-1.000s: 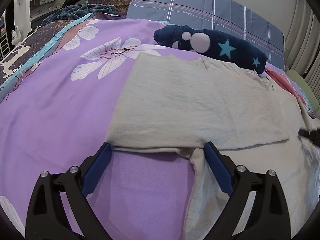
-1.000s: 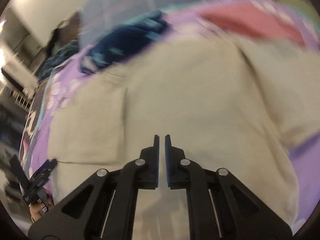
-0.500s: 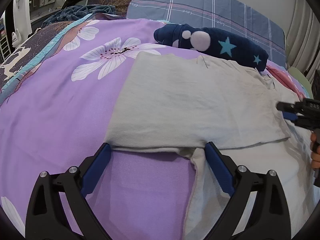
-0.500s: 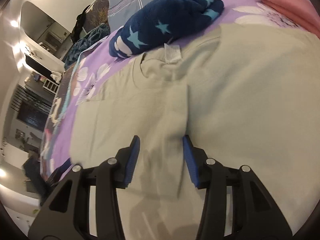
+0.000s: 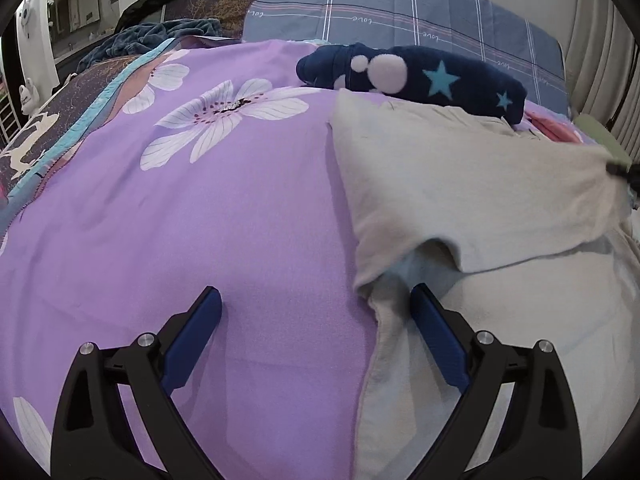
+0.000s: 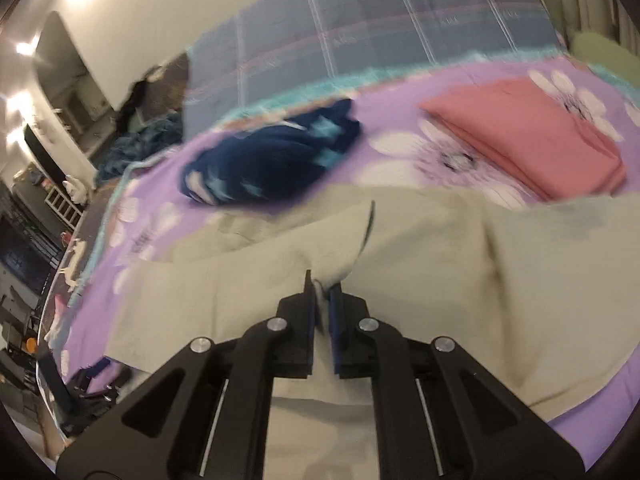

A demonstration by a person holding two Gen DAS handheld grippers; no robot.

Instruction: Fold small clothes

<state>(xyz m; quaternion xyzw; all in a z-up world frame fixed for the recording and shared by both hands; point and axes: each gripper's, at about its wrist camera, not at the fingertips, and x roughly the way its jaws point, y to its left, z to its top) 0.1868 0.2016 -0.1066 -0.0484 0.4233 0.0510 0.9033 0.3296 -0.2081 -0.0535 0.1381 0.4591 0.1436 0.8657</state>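
A beige garment lies on the purple floral bedspread, with its left part folded over. My left gripper is open and empty; its right finger rests at the garment's left edge, under the lifted fold. In the right wrist view my right gripper is shut on a pinch of the beige garment and holds it raised. The right gripper's tip also shows at the right edge of the left wrist view.
A rolled navy garment with stars lies just behind the beige one. A folded pink garment lies at the far right. A grey plaid pillow and dark blankets are at the head of the bed.
My right gripper has closed on the beige garment and lifted it, pulling the folded part to the right. The fold near my left gripper has risen off the bed. The left gripper stays open.
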